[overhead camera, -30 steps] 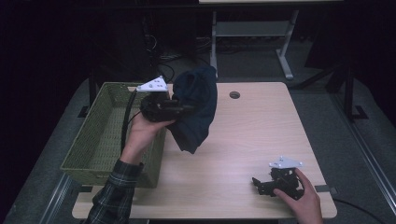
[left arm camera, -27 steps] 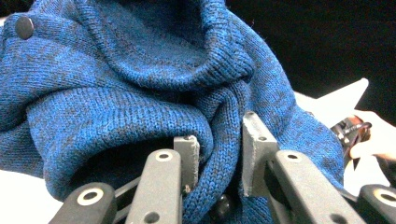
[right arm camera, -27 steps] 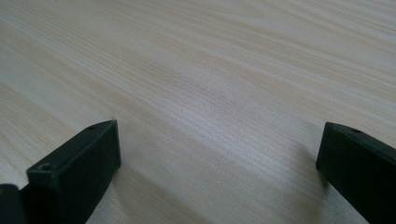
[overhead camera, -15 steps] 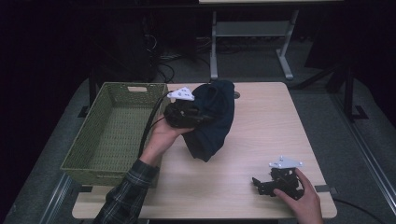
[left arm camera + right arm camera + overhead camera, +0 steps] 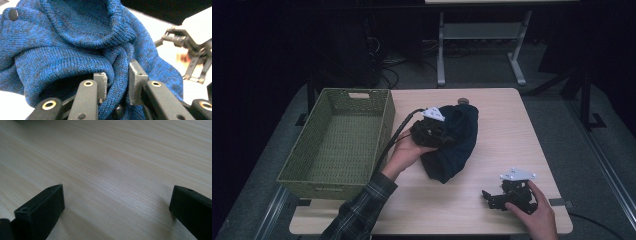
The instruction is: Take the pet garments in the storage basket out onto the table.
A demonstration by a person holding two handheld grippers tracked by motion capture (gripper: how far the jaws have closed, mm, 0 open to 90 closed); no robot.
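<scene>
a person's left gripper (image 5: 439,134) clamps a fold of a dark blue knitted sweater (image 5: 457,142), its grey pads (image 5: 101,81) pinching the wool between them in the left gripper view. the bunched garment lies on the light wooden table (image 5: 507,135), near its middle, just to the right of a green woven rectangular basket (image 5: 339,142) that sits along the table's left side. the right gripper (image 5: 492,196) rests on the tabletop at the near right corner, well apart from the sweater, its black jaws spread wide over bare wood in the right gripper view.
</scene>
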